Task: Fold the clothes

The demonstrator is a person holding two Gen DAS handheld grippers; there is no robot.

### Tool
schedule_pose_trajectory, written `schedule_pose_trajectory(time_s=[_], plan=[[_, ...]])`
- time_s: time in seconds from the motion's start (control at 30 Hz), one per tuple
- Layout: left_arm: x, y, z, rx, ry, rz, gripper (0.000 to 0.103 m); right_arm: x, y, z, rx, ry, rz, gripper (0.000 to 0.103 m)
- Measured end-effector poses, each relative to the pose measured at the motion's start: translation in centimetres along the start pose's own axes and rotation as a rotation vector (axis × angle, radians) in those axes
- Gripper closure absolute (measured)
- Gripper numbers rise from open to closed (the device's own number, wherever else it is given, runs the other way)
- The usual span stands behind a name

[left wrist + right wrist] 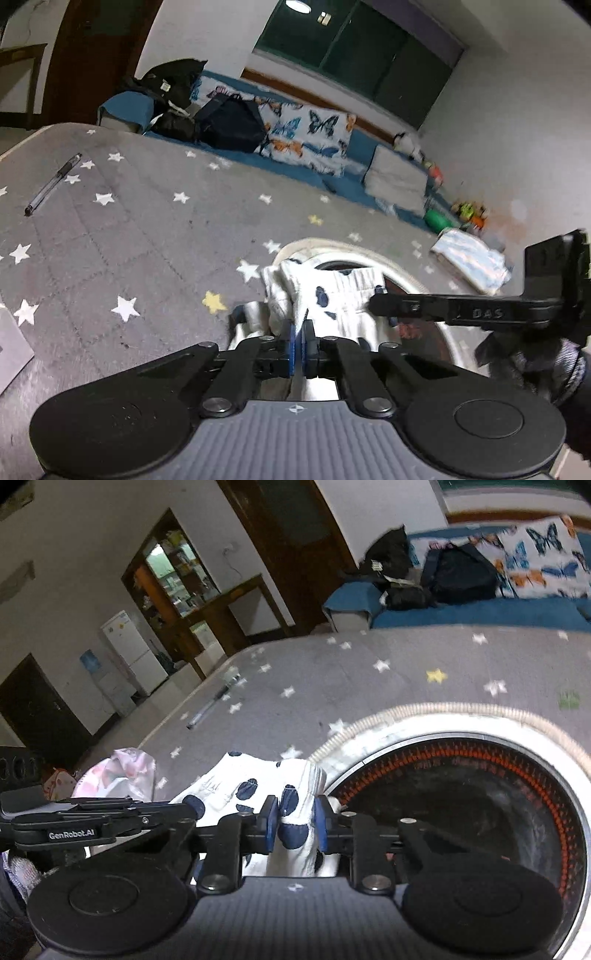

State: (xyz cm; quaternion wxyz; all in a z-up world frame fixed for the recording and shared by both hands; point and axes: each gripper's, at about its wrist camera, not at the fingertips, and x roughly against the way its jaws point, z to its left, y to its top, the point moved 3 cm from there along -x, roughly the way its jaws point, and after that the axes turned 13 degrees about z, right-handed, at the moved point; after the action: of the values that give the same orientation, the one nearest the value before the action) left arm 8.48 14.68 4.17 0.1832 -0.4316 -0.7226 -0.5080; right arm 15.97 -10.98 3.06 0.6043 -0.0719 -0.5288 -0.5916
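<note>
Pinching ribbed, navy-spotted white cloth (258,786): both hand-held grippers (300,332) (295,825).

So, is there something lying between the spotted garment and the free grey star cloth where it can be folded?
Nothing visible blocks it. The spotted garment lies partly over the round device's rim; the pen lies farther away.

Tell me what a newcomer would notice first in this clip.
A white garment with navy spots, held at the front between both grippers: the left gripper shut on an edge, the right gripper pinching a fold. Beneath it lies a round white-rimmed dark disc on the grey star-patterned tabletop.
</note>
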Motion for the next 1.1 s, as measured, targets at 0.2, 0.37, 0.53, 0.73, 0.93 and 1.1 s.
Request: schedule_pose_trajectory(time_s=[0.2,0.37,0.53,0.73,0.93,1.1], plan=[[-0.6,-0.9,1.2,0.045,0.059,0.024,0.093,-1.2,0.0,-0.3,0.013,-0.051,0.022,0.08],[1.6,-1.2,0.0,-0.003,0.103,-0.033,0.071,0.2,-0.2,0.7,0.063,-0.071,0.002,0.075],[4.5,-3.2,-3.0,-0.076,0.057,-0.09,0.072,2.4,-1.7,2.9,0.151,-0.098,0.024,0.067],[3.9,-6.2,-5.0,-0.137,-0.015,-0.059,0.074,3.7,-5.9,4.1,0.163,-0.081,0.103,0.066],[2.2,-7.6,-3.4,-0.067,0.024,-0.021,0.074,4.2,-8.6,3.7,0.076,-0.042,0.116,0.066],[2.1,-8.5,-2.6,-0.044,0.054,-0.03,0.073,3.5,-9.5,3.2,0.001,0.01,0.136,0.068]])
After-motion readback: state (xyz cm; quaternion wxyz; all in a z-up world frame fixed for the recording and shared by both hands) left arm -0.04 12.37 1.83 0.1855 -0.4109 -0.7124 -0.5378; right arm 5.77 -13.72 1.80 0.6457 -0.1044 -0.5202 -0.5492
